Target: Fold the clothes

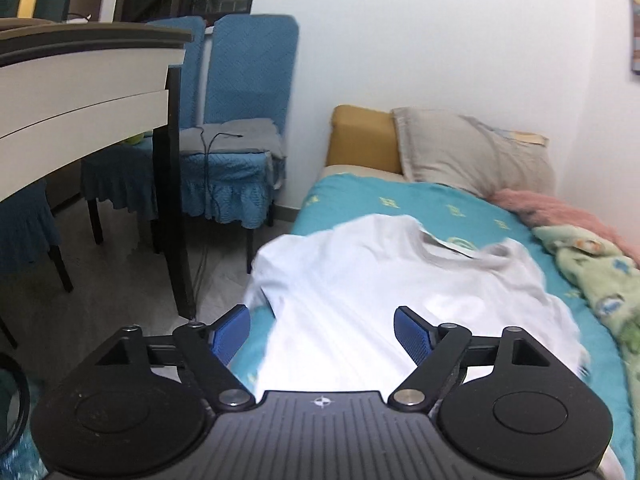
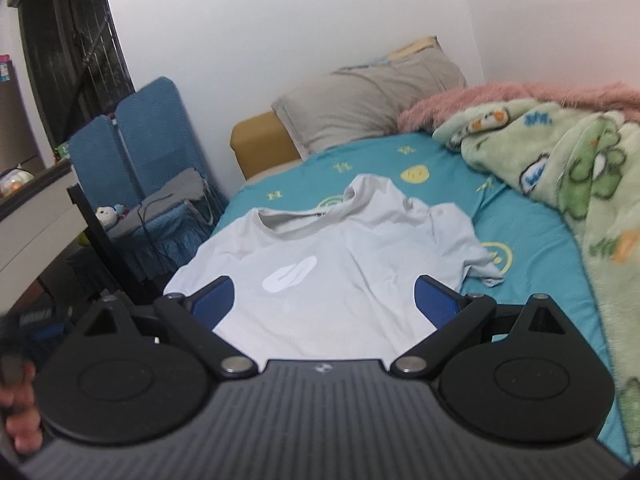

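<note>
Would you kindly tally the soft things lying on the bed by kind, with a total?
T-shirt: 1
Pillow: 1
Blankets: 2, one green, one pink
Total: 4

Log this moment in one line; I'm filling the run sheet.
stage: shirt spread on bed | left gripper: open, empty | right gripper: open, empty
</note>
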`<state>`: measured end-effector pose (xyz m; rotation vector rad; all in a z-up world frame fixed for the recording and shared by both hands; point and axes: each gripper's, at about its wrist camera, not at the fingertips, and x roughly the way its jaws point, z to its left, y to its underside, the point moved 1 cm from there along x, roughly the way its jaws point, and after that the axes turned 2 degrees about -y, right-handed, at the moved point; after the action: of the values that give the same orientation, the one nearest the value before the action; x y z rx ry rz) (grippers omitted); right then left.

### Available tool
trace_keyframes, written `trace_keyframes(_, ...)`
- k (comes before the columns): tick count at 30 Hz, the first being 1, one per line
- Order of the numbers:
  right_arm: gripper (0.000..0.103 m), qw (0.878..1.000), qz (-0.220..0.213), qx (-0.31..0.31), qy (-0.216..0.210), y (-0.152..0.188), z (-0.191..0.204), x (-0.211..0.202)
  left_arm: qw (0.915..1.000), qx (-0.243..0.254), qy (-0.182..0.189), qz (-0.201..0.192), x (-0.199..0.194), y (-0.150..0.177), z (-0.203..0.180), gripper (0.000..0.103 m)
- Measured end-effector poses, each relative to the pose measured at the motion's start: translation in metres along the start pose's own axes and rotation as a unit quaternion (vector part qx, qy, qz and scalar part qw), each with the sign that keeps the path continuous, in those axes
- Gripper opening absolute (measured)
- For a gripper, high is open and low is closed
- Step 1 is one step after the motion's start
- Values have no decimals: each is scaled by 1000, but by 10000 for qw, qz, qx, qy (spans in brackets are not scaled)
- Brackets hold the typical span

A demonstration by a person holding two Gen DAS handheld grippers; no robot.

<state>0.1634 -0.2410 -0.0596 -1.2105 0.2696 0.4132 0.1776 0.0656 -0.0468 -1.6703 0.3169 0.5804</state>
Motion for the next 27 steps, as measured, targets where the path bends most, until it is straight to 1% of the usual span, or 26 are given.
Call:
trace_keyframes(3,98,9999,-28,140,-76,-3,-2,-14,9998,153,78,-100,-32,27,-8,84)
trace_keyframes(6,98,9998,-97,189,-48,-3,-2,-25,9974,617,42,-362,-51,62,-16,87)
trace_keyframes(8,98,9998,-101,174,-4,-2,-4,-29,9958,863,-62,-292,-54,79,-21,87)
trace_keyframes(10,98,9998,-81,157,34,0,-6,-31,9963,828,-39,-210,-56,88,-21,87)
trace_keyframes(16,98,9997,-27,-30,221,2,-4,-26,9972,703,12,-272,-60,89,-13,89)
trace_keyframes(19,98,9997,3,-56,248,2,-5,-23,9978,644,-17,-153,-54,92,-6,89)
trace_keyframes(23,98,9997,71,90,215,0,-11,-17,9983,575,-40,-67,-47,92,0,89)
trace_keyframes(25,62,9995,133,174,217,-2,-15,-14,9984,558,-45,-35,-45,92,0,89)
trace_keyframes(26,61,9994,177,224,218,-2,-18,-12,9984,555,-49,-16,-44,92,1,89)
trace_keyframes(27,63,9992,181,282,223,-3,-21,-11,9984,565,-54,-1,-43,93,0,89)
